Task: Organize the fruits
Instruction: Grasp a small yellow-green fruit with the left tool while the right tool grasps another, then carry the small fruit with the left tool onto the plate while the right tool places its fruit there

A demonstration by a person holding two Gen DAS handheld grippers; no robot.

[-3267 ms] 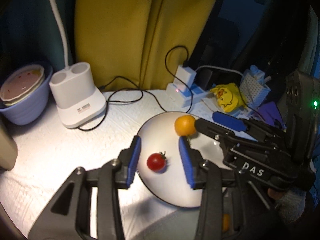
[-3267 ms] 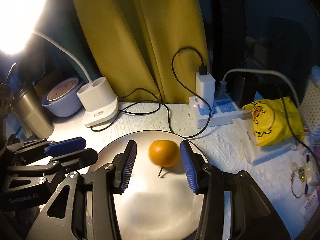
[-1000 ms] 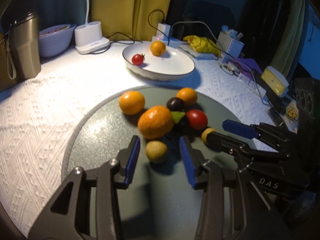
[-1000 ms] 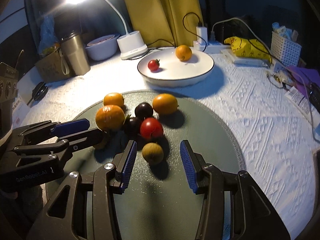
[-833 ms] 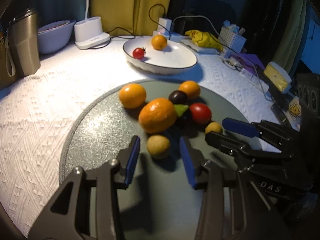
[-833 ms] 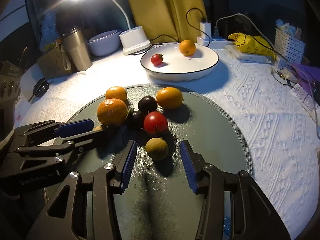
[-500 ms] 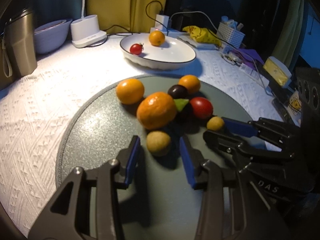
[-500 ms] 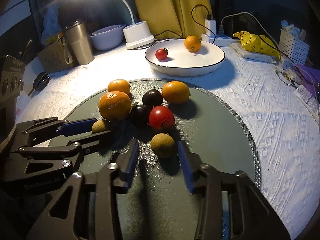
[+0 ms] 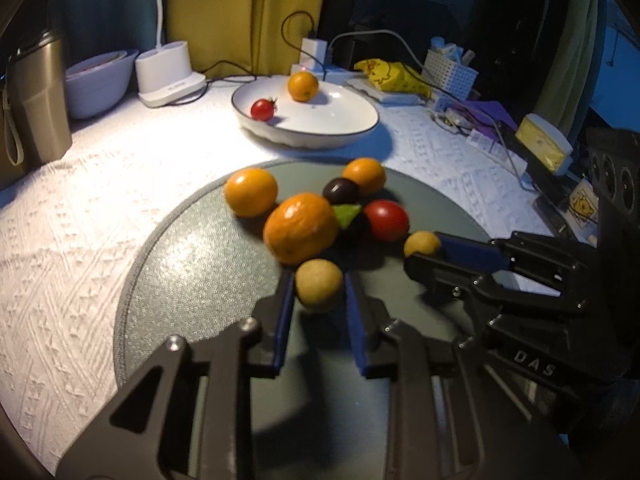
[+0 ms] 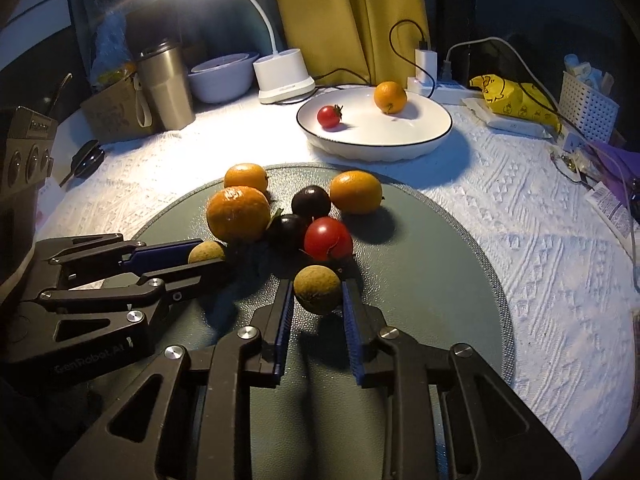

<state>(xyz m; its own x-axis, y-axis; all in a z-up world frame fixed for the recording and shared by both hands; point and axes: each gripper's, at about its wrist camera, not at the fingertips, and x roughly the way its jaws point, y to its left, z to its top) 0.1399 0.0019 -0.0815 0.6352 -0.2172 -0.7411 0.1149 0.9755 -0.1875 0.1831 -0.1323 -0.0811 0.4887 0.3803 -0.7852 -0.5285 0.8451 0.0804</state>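
Two small brown fruits are being pinched at once, one by each claw. Left gripper (image 9: 318, 286) has its blue pads tight on one small brown fruit (image 9: 319, 285), on the near side of the round grey mat (image 9: 192, 280). Right gripper (image 10: 318, 290) has its pads tight on the other small brown fruit (image 10: 317, 289), also near the front of the mat. Each fruit sits low between the pads, close to the mat, so they look not yet lifted.

Behind them, toward the middle of the mat, is a little heap: a big orange (image 9: 301, 228), a red tomato (image 9: 386, 220), two dark plums (image 10: 310, 201) and two smaller oranges (image 9: 250, 192). Both claws went for the front fruits, I think, because they stand free of the heap and are easy to reach.

Past the far edge of the mat stands a white plate (image 10: 436, 128). A small tomato (image 10: 329, 116) and an orange (image 10: 390, 97) already lie in it, well apart. That is likely where the fruits go.

Farther back from the mat are a lamp base (image 10: 284, 76), a metal cup (image 10: 164, 84) and a yellow bag (image 10: 516, 98).
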